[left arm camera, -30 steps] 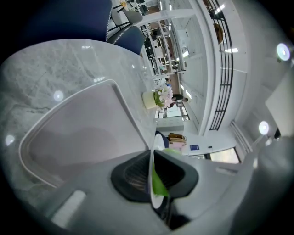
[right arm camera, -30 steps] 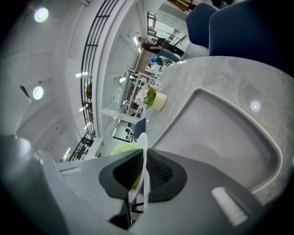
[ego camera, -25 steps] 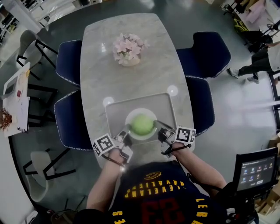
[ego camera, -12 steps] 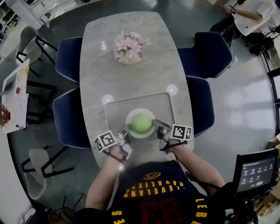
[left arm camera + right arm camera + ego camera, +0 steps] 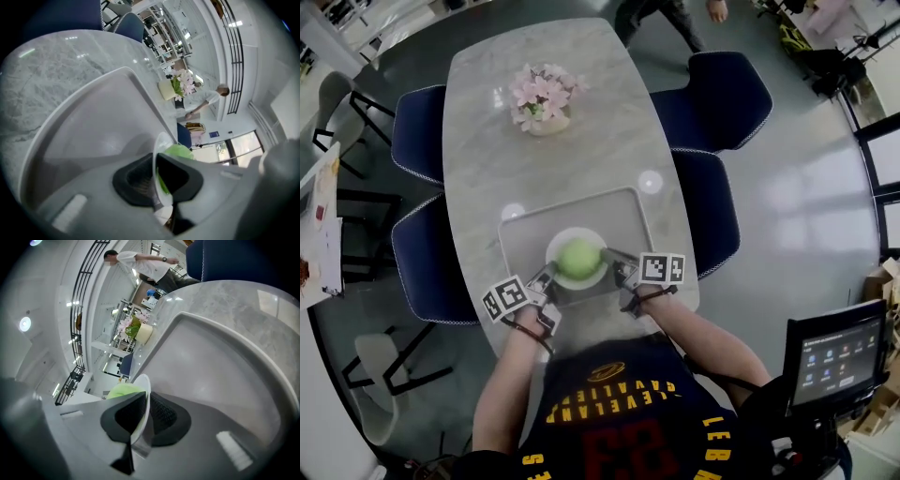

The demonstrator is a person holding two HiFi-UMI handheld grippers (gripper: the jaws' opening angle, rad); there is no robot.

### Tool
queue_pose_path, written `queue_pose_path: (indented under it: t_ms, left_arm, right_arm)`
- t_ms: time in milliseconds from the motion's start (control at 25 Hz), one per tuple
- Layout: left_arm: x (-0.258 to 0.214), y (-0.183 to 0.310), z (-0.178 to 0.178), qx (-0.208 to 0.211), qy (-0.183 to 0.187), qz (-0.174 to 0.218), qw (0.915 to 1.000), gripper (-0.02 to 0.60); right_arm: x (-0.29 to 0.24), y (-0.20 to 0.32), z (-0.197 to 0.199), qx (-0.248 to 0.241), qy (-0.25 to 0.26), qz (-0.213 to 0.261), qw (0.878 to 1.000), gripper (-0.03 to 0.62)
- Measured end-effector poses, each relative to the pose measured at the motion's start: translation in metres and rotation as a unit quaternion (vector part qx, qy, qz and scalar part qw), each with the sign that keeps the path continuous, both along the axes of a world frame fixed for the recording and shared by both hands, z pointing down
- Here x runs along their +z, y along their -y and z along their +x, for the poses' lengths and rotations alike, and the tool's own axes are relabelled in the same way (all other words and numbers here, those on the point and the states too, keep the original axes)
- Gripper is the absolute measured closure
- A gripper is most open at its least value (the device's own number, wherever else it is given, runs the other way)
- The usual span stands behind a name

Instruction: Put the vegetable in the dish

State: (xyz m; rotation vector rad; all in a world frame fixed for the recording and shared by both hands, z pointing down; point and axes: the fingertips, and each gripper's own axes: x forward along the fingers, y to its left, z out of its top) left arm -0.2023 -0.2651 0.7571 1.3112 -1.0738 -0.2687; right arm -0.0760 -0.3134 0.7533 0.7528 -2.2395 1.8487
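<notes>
Head view shows us with our left gripper (image 5: 546, 278) and right gripper (image 5: 617, 269) each clamped on opposite edges of the white dish (image 5: 567, 234), which holds the round green vegetable (image 5: 578, 258) over the near part of the grey tray (image 5: 623, 217) on the marble surface (image 5: 581, 159).

The round lime-green vegetable (image 5: 578, 258) glows against the plain white round dish (image 5: 572, 233), which sits on a flat mid-grey tray (image 5: 623, 211). The oval stone bench (image 5: 581, 131) is pale grey with faint darker veining. The left tongs (image 5: 550, 275) and right tongs (image 5: 608, 258) are light grey with black pads, their marker cubes (image 5: 661, 267) patterned in black-and-white squares. Pink flowers (image 5: 539, 89) bloom beyond, and the padded chairs (image 5: 717, 89) are navy blue.
</notes>
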Motion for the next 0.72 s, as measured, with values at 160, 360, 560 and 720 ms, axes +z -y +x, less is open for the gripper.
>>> queue_pose_path:
  t_ms: [160, 360, 560, 720]
  left_arm:
    - [0.002, 0.001, -0.001, 0.003, 0.004, -0.002, 1.0, 0.551]
    - [0.01, 0.004, 0.002, 0.011, 0.009, -0.006, 0.9999, 0.549]
    - [0.015, 0.006, 0.002, 0.021, 0.021, -0.01, 0.9995, 0.546]
    - [0.02, 0.007, 0.003, 0.027, 0.03, -0.018, 0.999, 0.545]
  right_arm:
    - [0.001, 0.0, -0.001, -0.002, -0.003, -0.001, 1.0, 0.563]
    - [0.006, 0.001, 0.002, -0.003, -0.013, -0.001, 1.0, 0.563]
    - [0.011, 0.002, 0.002, -0.005, -0.02, -0.005, 1.0, 0.562]
    - [0.015, 0.003, 0.004, -0.011, -0.035, -0.009, 0.999, 0.562]
